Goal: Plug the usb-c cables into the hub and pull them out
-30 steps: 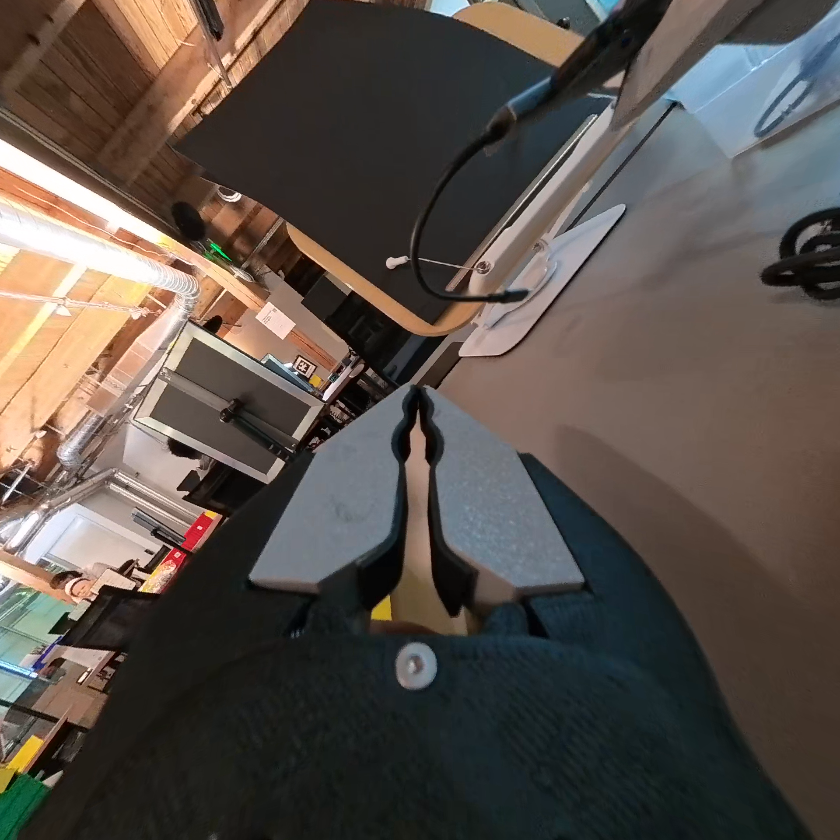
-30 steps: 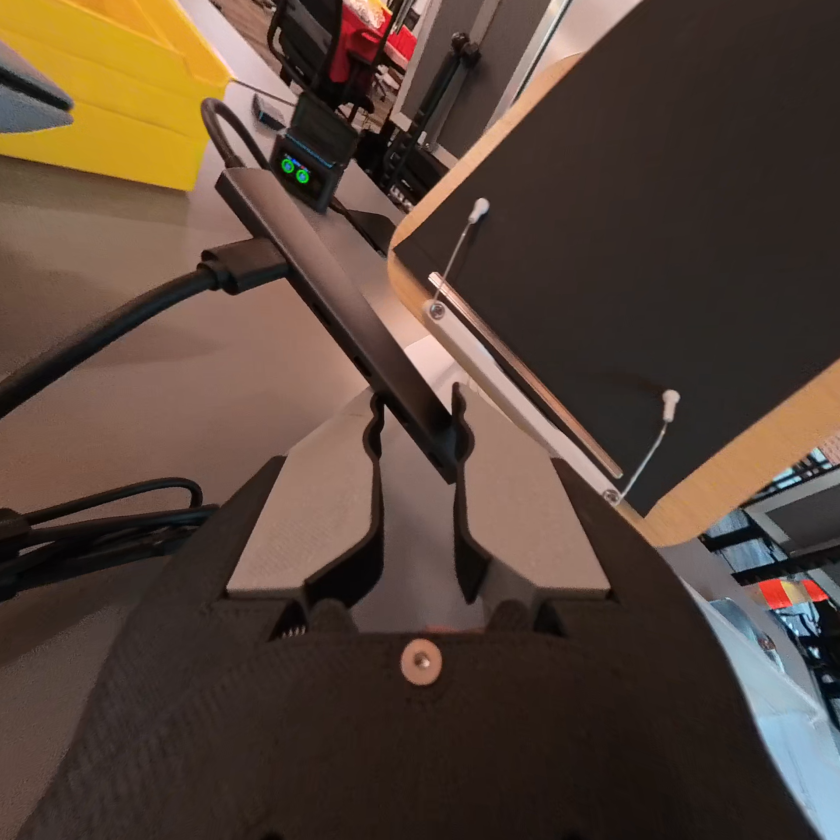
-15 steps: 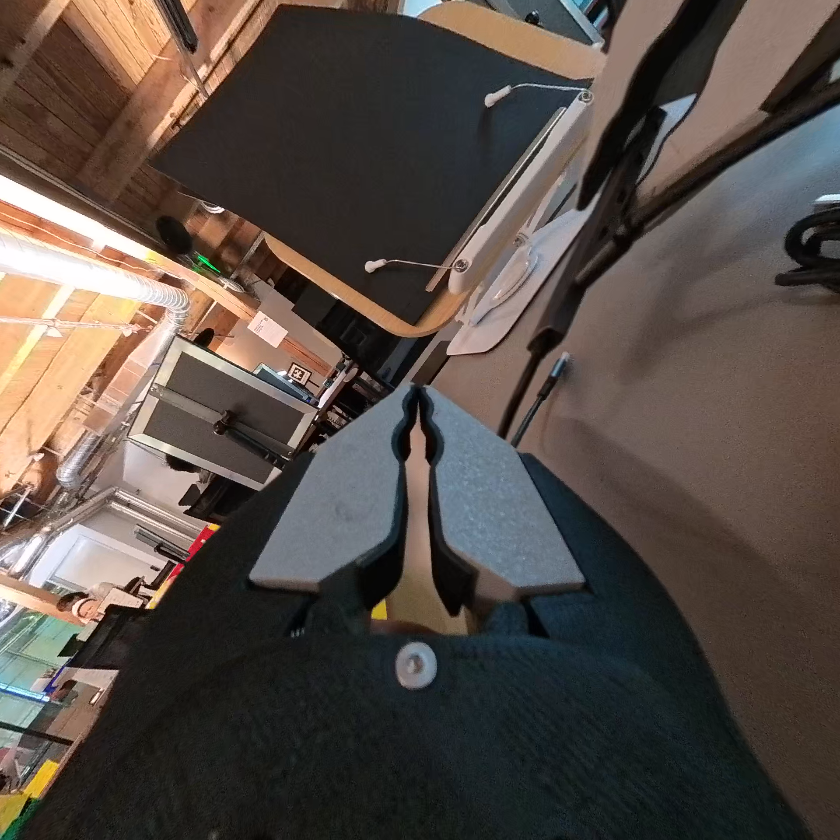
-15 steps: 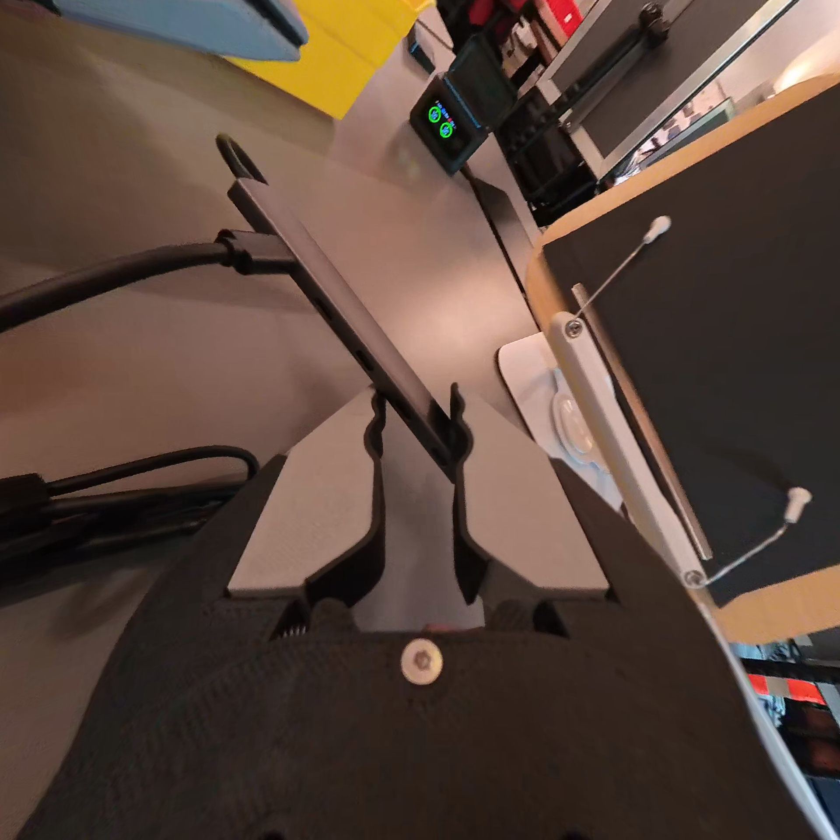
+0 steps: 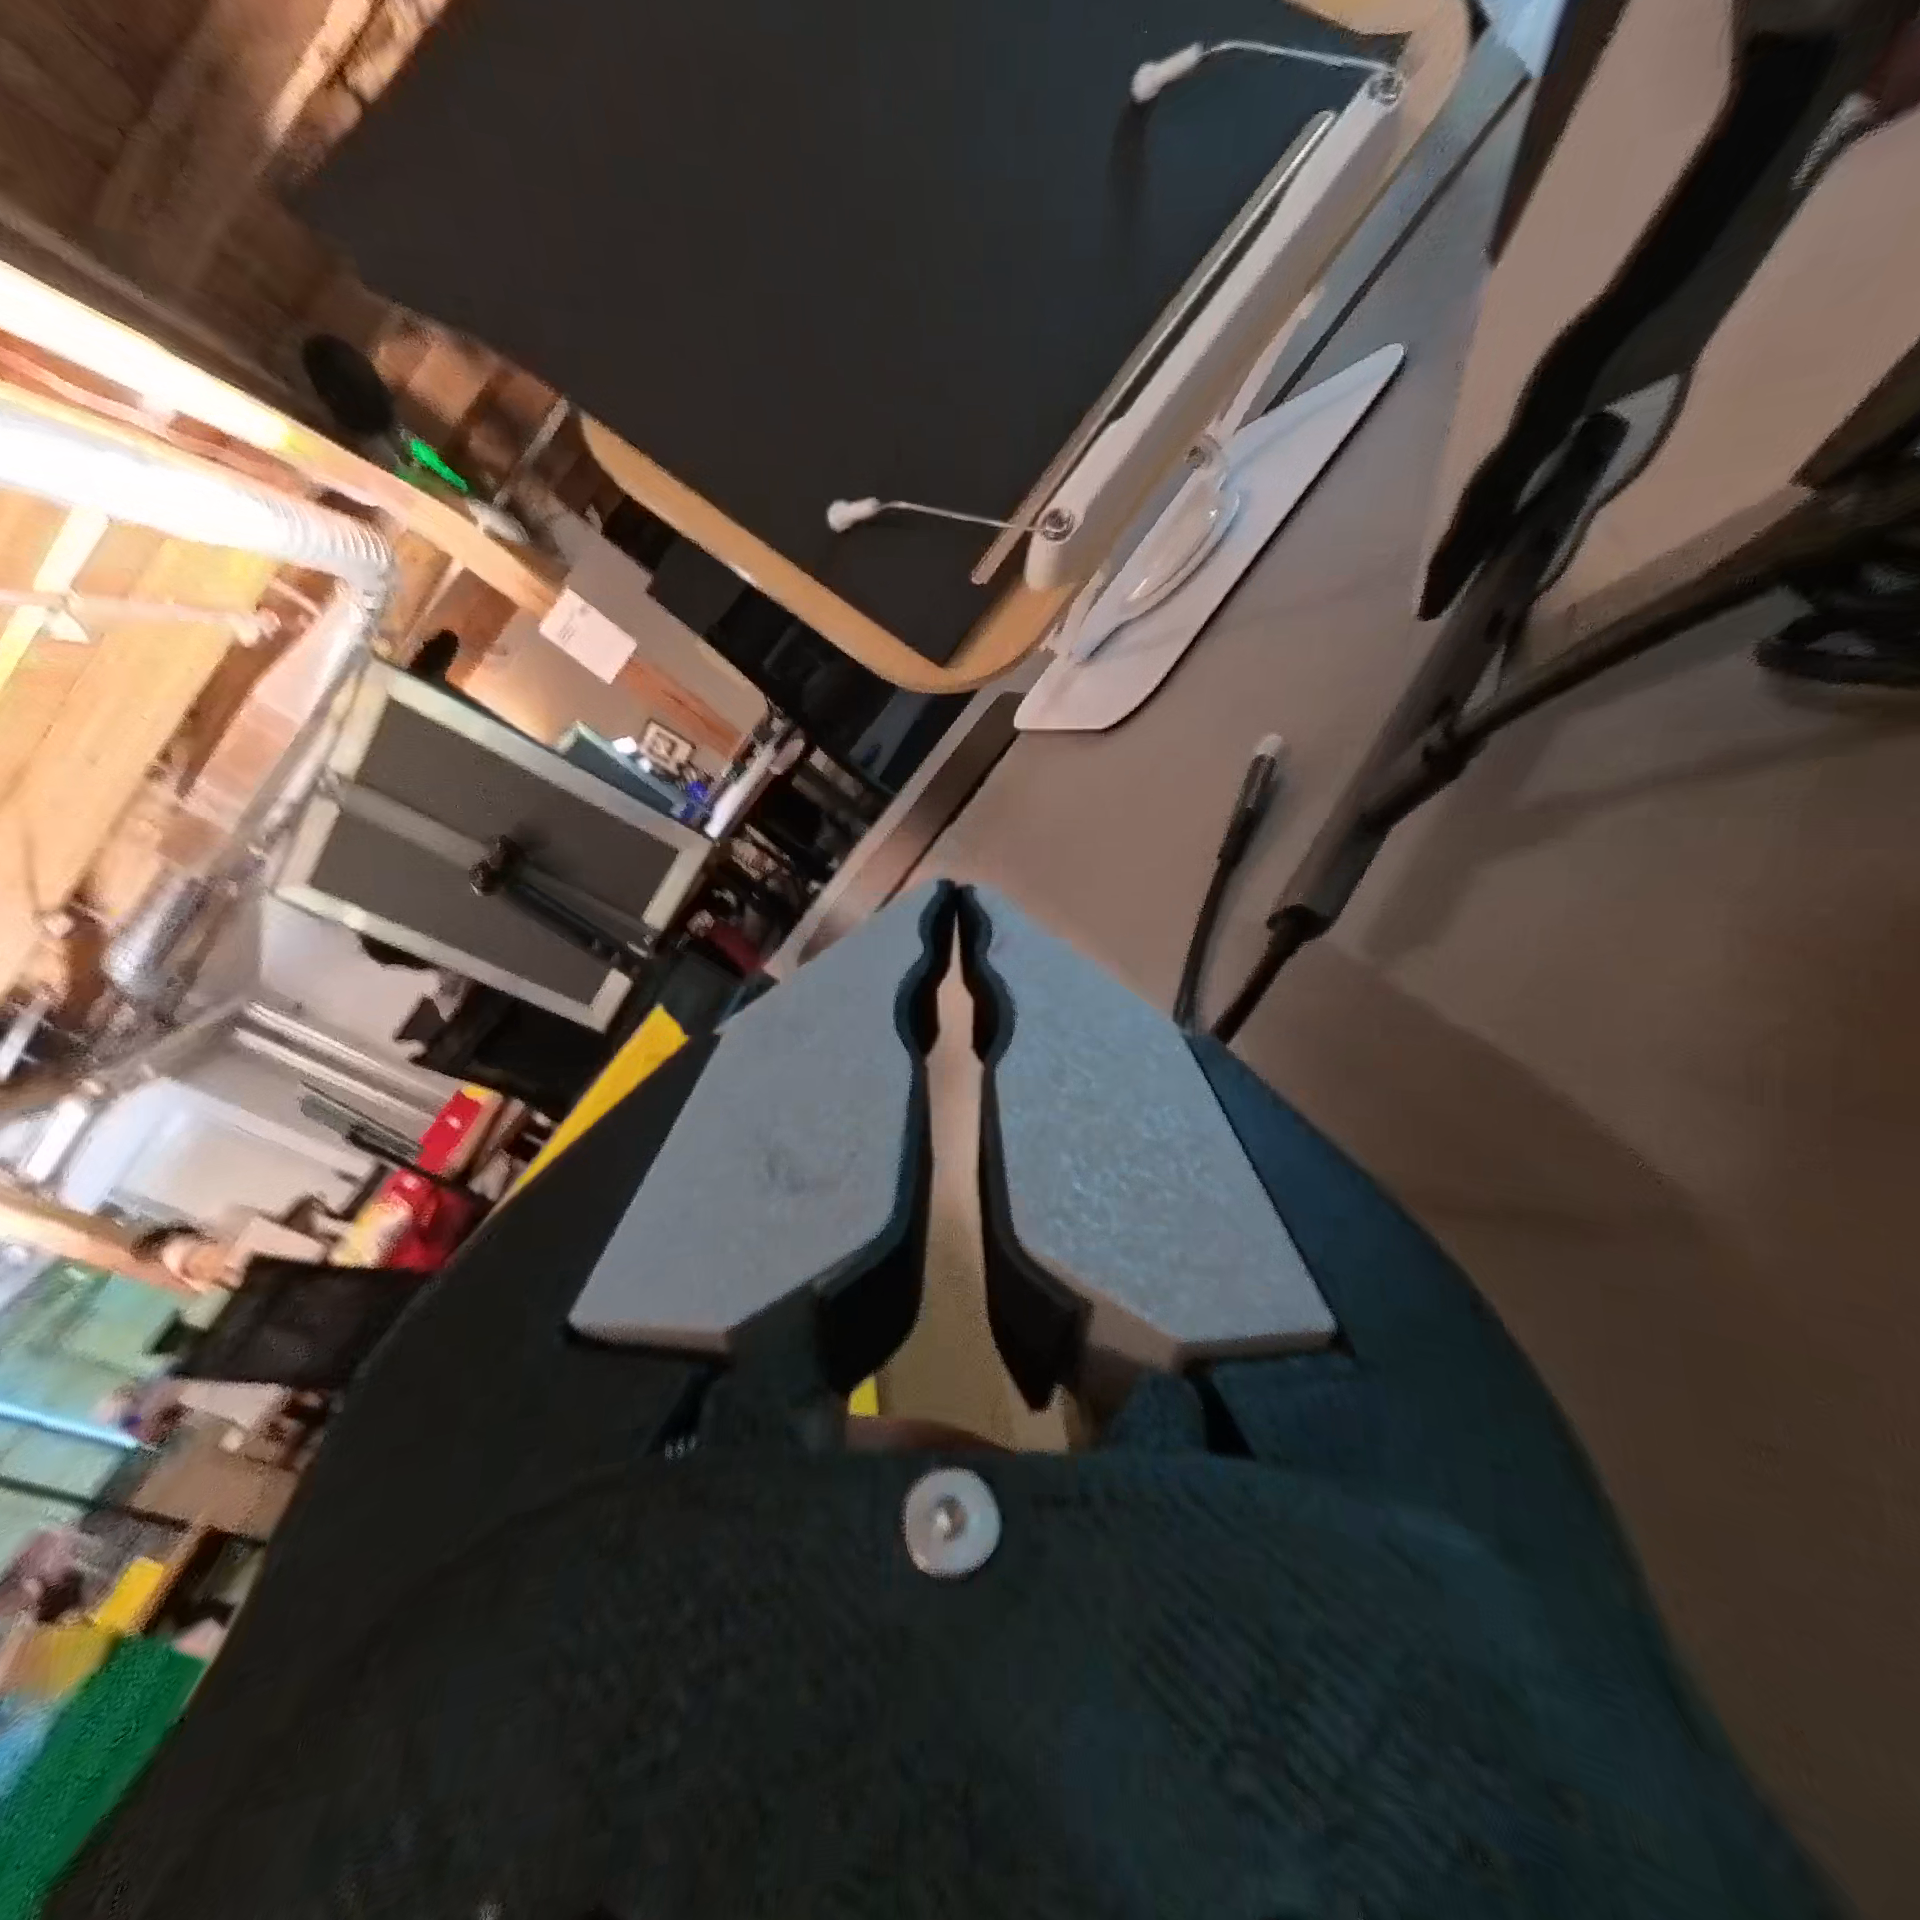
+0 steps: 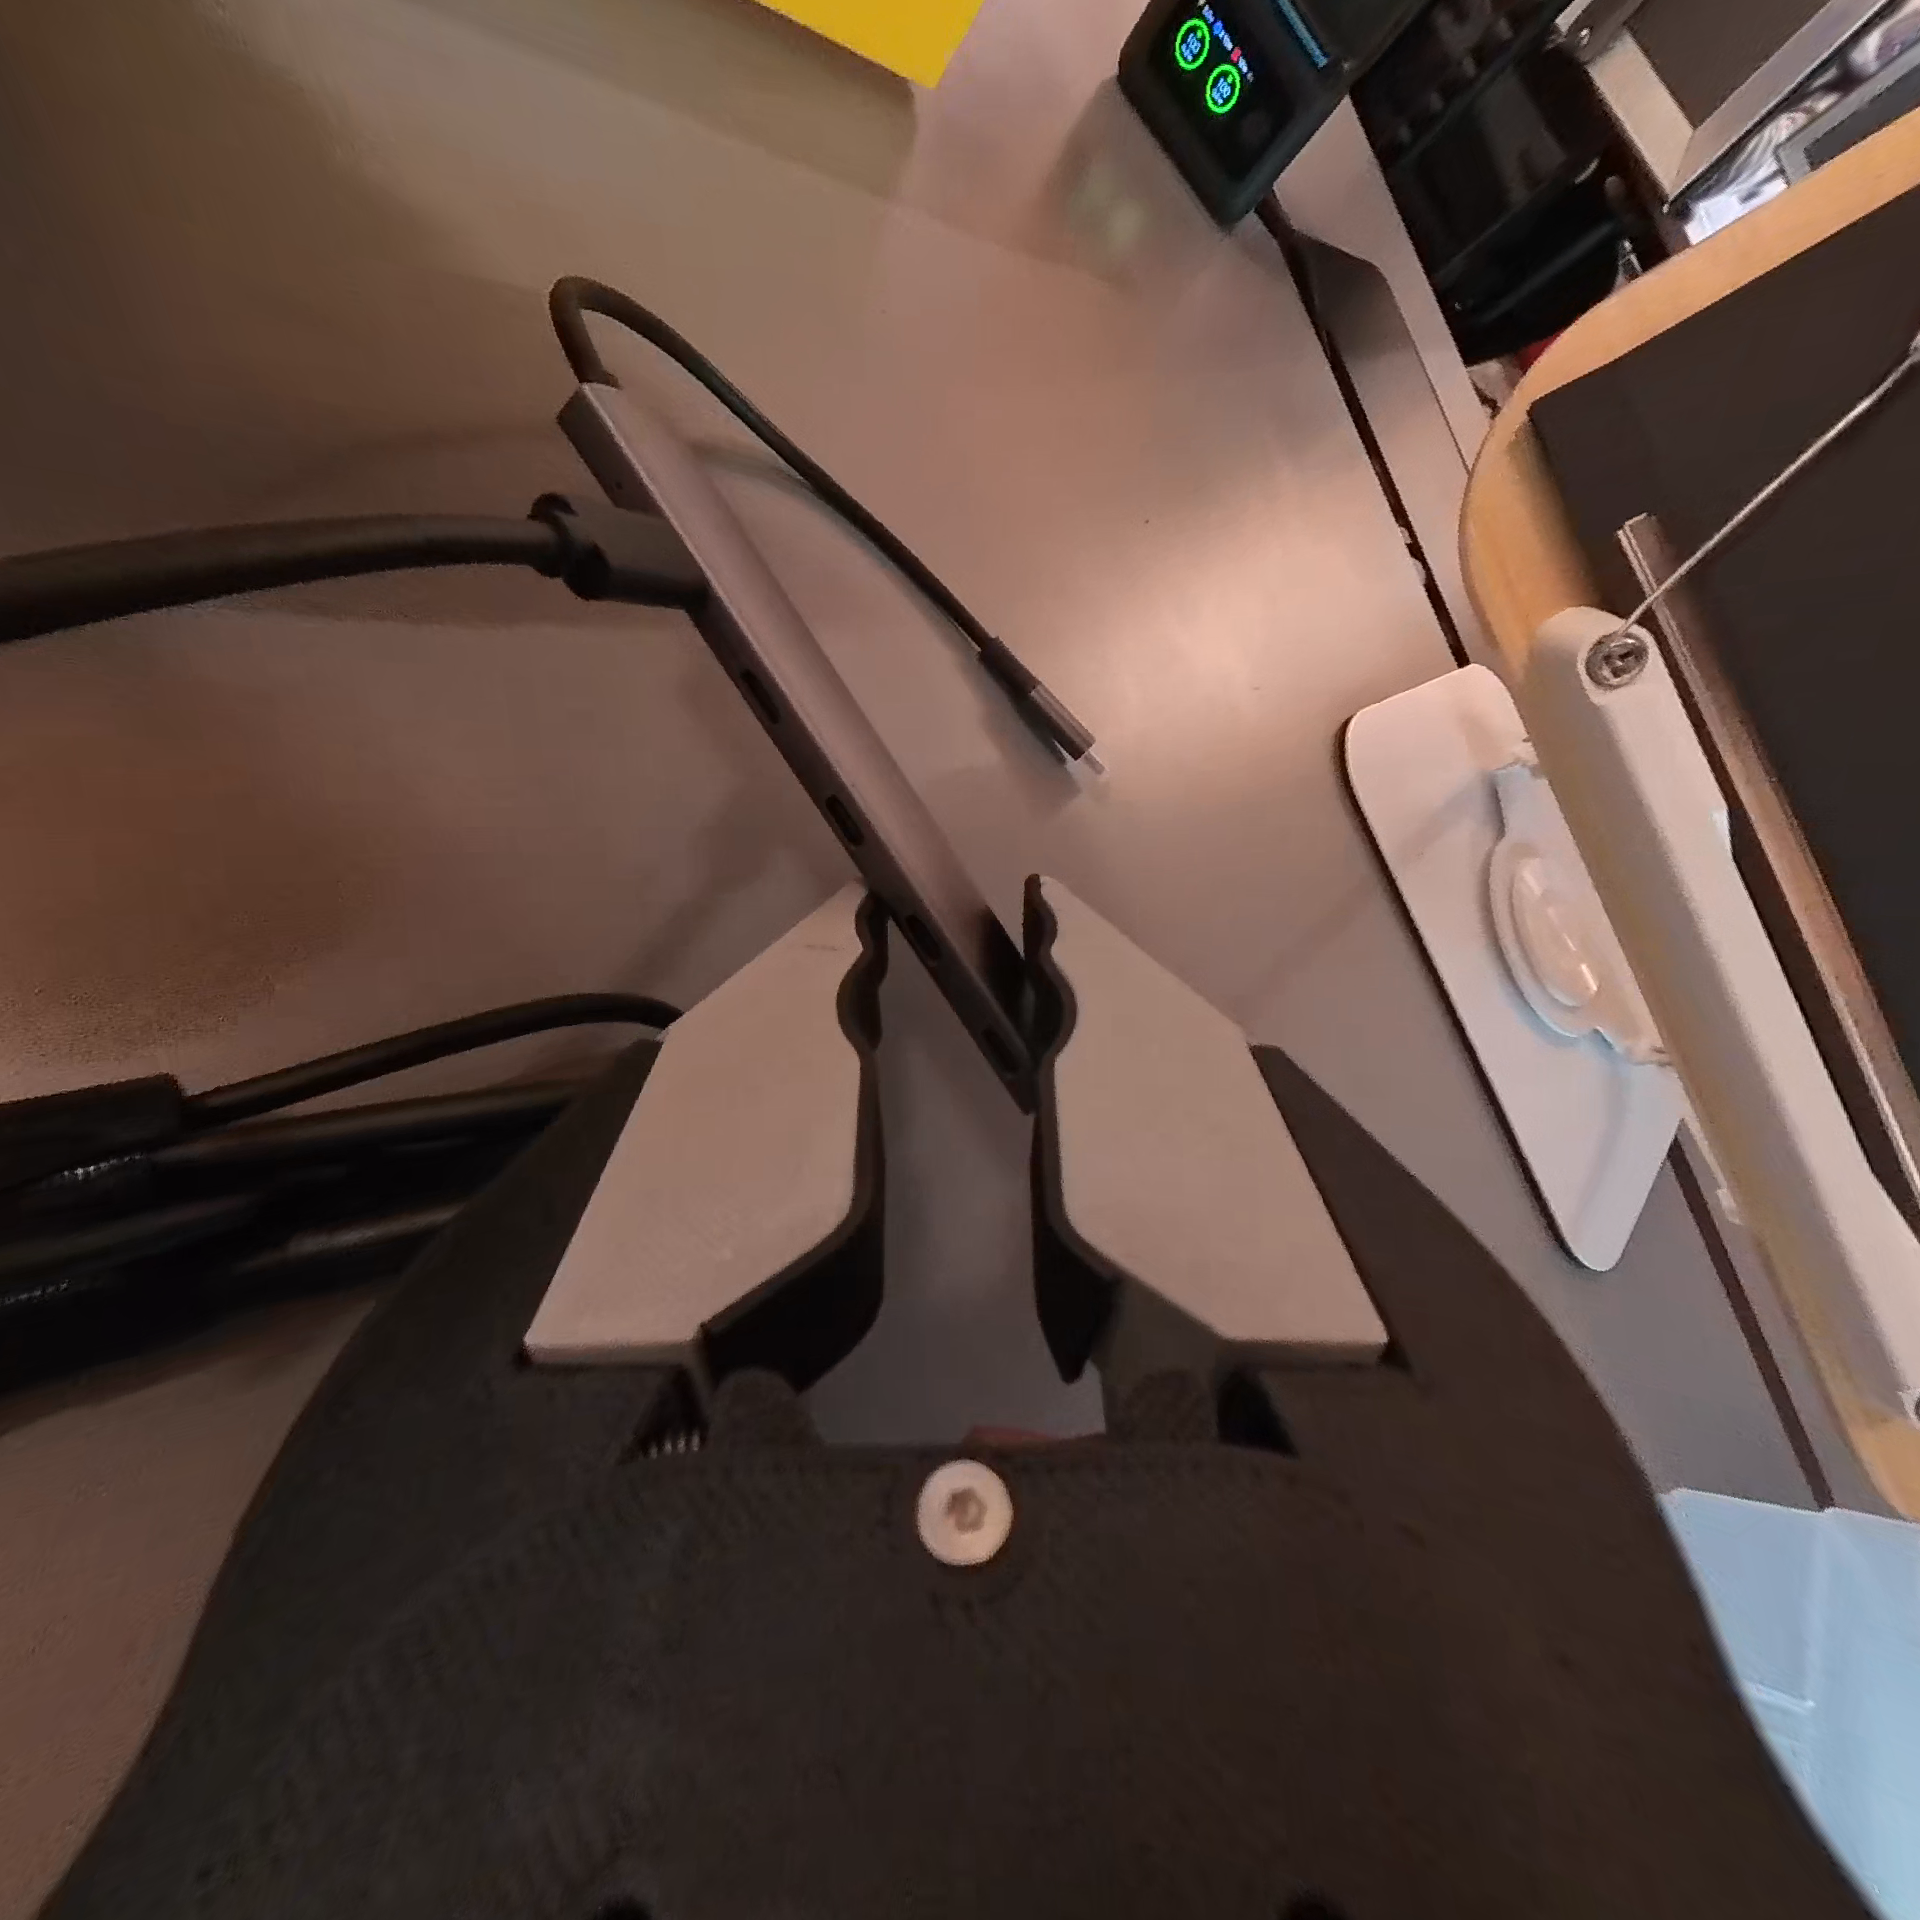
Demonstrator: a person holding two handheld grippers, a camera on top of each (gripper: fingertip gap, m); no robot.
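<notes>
In the right wrist view my right gripper [image 6: 954, 914] is shut on the near end of the slim grey hub [image 6: 748, 623] and holds it tilted above the table [image 6: 312, 831]. A thick black usb-c cable [image 6: 312, 551] is plugged into the hub's left side. The hub's own thin cable [image 6: 831, 499] loops from its far end, and its plug [image 6: 1060, 732] hangs free. My left gripper [image 5: 956, 904] is shut and empty, to the left of the hub [image 5: 1371, 790]. In the left wrist view the right gripper shows only as a dark blurred shape.
A bundle of black cables [image 6: 156, 1174] lies at the left. A small meter with green rings [image 6: 1216, 73] and a yellow bin [image 6: 862, 31] stand at the back. A white stand base [image 6: 1507, 987] carries a black wood-edged panel [image 6: 1818, 520] at the right.
My right gripper has tipped the hub down toward the table, with the thick cable still plugged in. The left view has swung, so the hub and right gripper now show closer.
</notes>
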